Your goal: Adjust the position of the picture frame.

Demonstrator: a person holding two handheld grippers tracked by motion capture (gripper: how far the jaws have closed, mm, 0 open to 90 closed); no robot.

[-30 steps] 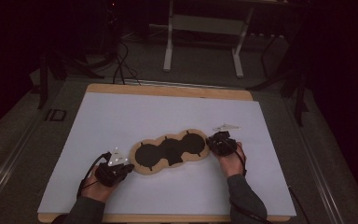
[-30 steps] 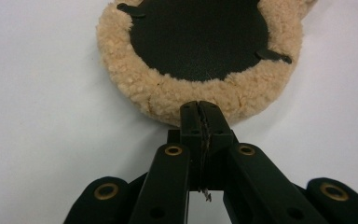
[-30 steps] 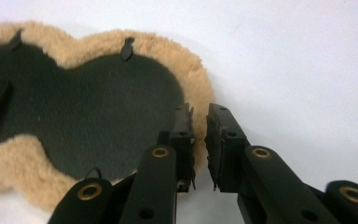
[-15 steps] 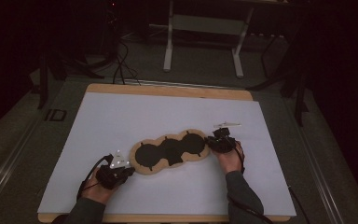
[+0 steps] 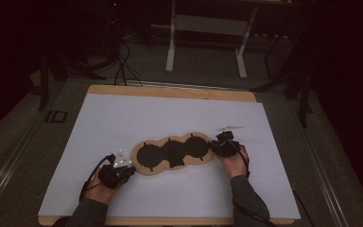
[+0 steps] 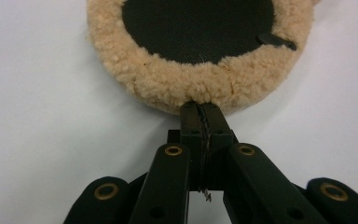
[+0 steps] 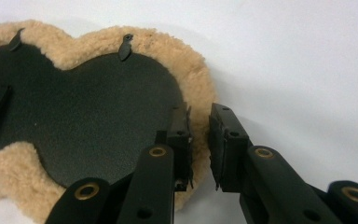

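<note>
A three-lobed pad (image 5: 175, 152) with a black middle and a tan fleece rim lies flat on the white table sheet (image 5: 170, 113). My left gripper (image 5: 131, 166) sits at the pad's left end. In the left gripper view its jaws (image 6: 200, 106) are shut together, the tips touching the fleece rim (image 6: 168, 88), with nothing visibly between them. My right gripper (image 5: 212, 147) is at the pad's right end. In the right gripper view its jaws (image 7: 199, 112) straddle the rim, one over the black inside (image 7: 84, 107) and one outside, squeezing the fleece between them.
The sheet covers a wooden tabletop (image 5: 170, 91) with bare white surface all around the pad. Beyond the far edge stand a metal frame (image 5: 205, 28) and loose cables (image 5: 123, 66) on the dark floor. A person's forearms come in from the near edge.
</note>
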